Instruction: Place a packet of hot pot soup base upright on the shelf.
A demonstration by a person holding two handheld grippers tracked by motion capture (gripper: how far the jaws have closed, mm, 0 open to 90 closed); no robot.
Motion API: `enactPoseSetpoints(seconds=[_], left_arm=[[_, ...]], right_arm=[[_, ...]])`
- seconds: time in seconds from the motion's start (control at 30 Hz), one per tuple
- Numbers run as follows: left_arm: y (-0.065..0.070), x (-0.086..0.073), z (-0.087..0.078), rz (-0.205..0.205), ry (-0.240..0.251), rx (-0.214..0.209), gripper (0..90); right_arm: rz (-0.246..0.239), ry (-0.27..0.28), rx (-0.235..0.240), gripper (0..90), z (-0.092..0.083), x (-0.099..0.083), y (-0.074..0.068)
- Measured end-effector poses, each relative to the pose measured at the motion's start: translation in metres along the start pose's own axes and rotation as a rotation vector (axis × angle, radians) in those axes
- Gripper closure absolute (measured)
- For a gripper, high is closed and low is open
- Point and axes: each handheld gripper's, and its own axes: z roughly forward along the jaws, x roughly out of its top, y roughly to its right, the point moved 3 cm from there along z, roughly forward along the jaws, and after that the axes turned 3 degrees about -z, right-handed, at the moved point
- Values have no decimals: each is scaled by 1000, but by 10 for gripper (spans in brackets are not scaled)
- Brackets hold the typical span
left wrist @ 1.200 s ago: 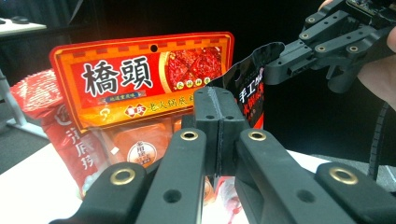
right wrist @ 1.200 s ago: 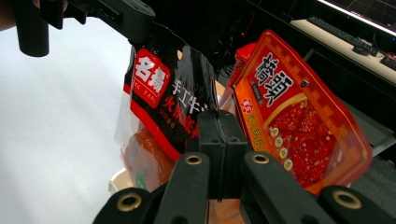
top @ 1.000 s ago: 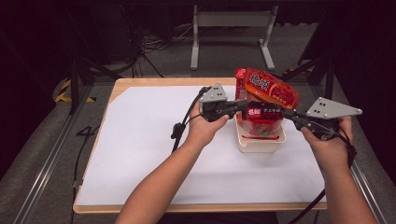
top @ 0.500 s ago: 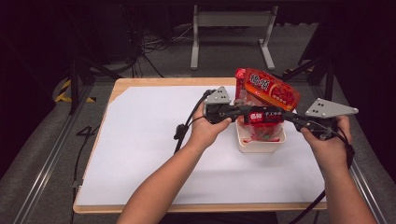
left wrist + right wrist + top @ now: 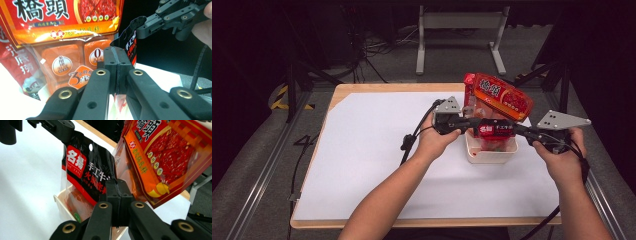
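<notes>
Two grippers pinch one black-and-red sauce pouch (image 5: 495, 130) from opposite sides, holding it stretched between them just above a white rectangular tub (image 5: 490, 152). The pouch's lower part, clear with red contents, hangs down into the tub, as the right gripper view shows. The left gripper (image 5: 468, 123) has its jaws pressed together on the pouch's left top edge; in the left gripper view the pads meet with the film caught between them. The right gripper (image 5: 519, 131) is likewise clamped tight on the pouch's right side, its pads meeting on the black film in the right gripper view. Just behind the pouch stands a larger red-and-orange packet (image 5: 498, 96), tilted, its lower end at the tub's far side. The tub sits on the white sheet (image 5: 372, 150) that covers the wooden table (image 5: 343, 90), right of the middle and nearer the far edge than the near one. The left hand (image 5: 436, 142) rests beside the tub's left wall, and the right hand (image 5: 562, 155) is out toward the table's right edge. Black cables trail from both grippers
</notes>
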Motion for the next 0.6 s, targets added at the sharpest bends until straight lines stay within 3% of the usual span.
enactPoseSetpoints(seconds=[0.33,0.43,0.57,0.6], left_arm=[[-2,-5,7,-15,-30,3,886],[-2,-6,9,-27,-38,-3,752],[-3,-10,13,-47,-15,36,432],[-3,-10,13,-42,-17,32,423]], right_arm=[[18,-14,0,897,3,-10,-4],[9,-20,-21,860,2,-12,-4],[12,-14,-32,807,-2,-13,-3],[12,-13,-33,803,-3,-13,-3]])
